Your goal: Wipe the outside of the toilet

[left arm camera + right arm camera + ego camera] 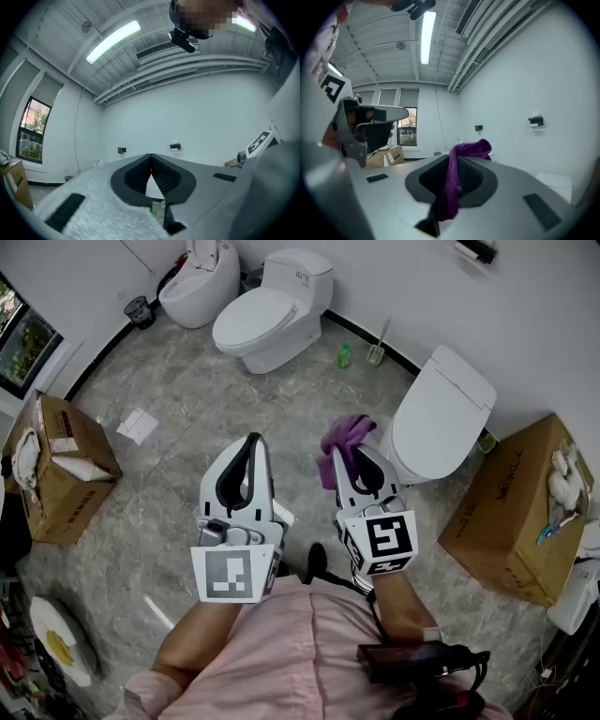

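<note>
In the head view a white toilet (441, 413) with its lid down stands at the right against the wall. My right gripper (349, 457) is shut on a purple cloth (343, 442), held a little left of that toilet's bowl and not touching it. In the right gripper view the purple cloth (457, 173) is pinched between the jaws and bunches up over the tips. My left gripper (249, 448) is shut with nothing in it; its jaws meet at the tips in the left gripper view (151, 157). Both grippers point up and away from the floor.
Two more white toilets (267, 320) (200, 282) stand at the back. A green bottle (344, 356) and a brush (377, 348) sit by the wall. Cardboard boxes (61, 470) (520, 512) flank the floor left and right. A small black bin (139, 310) stands at the back left.
</note>
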Demonstrator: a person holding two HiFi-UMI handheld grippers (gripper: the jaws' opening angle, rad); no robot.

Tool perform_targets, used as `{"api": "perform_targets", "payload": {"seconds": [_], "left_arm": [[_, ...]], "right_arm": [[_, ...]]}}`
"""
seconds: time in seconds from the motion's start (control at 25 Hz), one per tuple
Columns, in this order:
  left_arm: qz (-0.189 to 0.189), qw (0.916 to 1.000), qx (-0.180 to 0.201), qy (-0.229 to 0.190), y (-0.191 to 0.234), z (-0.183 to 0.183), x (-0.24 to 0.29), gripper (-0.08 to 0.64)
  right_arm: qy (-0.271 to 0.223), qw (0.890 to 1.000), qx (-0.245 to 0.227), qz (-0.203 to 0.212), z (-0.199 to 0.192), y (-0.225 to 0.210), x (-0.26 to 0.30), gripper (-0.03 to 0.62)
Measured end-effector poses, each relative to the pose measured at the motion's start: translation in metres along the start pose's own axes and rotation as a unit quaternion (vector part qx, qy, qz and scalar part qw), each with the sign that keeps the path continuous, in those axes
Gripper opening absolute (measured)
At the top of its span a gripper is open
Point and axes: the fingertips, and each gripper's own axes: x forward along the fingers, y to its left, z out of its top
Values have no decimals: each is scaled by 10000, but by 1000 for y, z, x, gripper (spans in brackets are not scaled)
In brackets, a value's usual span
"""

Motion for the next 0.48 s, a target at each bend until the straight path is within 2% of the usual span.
{"api": "perform_targets", "payload": {"seconds": [0.48], "left_arm": [[205,9997,135,90,0,1,-2,8]], "right_arm": [[-163,9998,123,-3,3,-12,-1,58]]}}
